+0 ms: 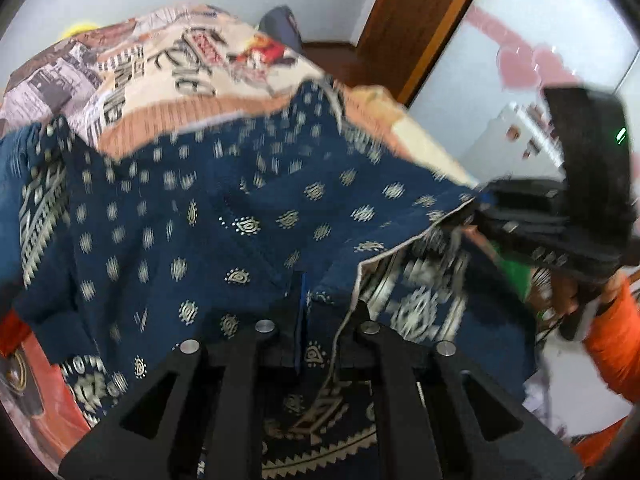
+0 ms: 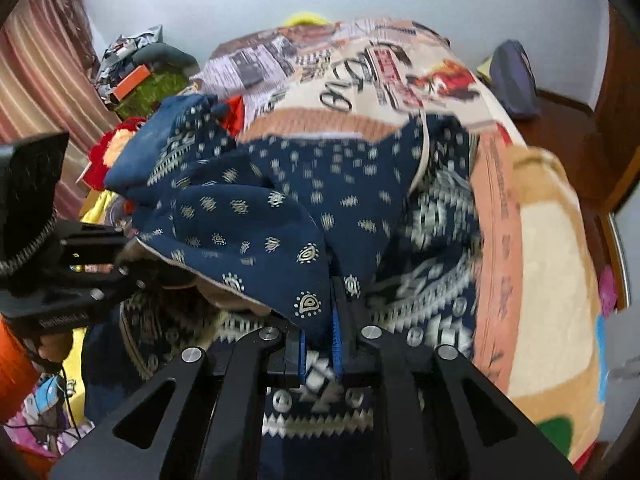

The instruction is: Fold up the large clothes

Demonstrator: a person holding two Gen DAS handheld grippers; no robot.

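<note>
Navy cloth (image 1: 192, 216) with a pale printed pattern, a big garment, takes up most of both views; it lies spread over the bed (image 2: 552, 240) and rises in a lifted fold toward each tool. Under it, the bed's cover is a cream and tan blanket (image 1: 168, 76) printed with dark letters and pictures, stretching away beyond the far edge of the cloth. Off the left tool's right side stands a brown wooden door frame (image 1: 420, 28) against a pale wall. Left of the right tool, a heap of red, yellow and green things (image 2: 132, 92) lies beside a striped curtain (image 2: 36, 80).

Left tool (image 1: 302, 312): its fingers are pressed together on a fold of the navy cloth, which bunches right at the tips. Right tool (image 2: 320, 344): its blue-padded fingers are likewise clamped on a fold of the same cloth, which drapes up and away from them. In the left wrist view the right tool shows at the far right, at a bordered edge of the cloth, carried by a hand (image 1: 568, 300) in an orange sleeve (image 1: 616, 340). Both views are smeared with blur.
</note>
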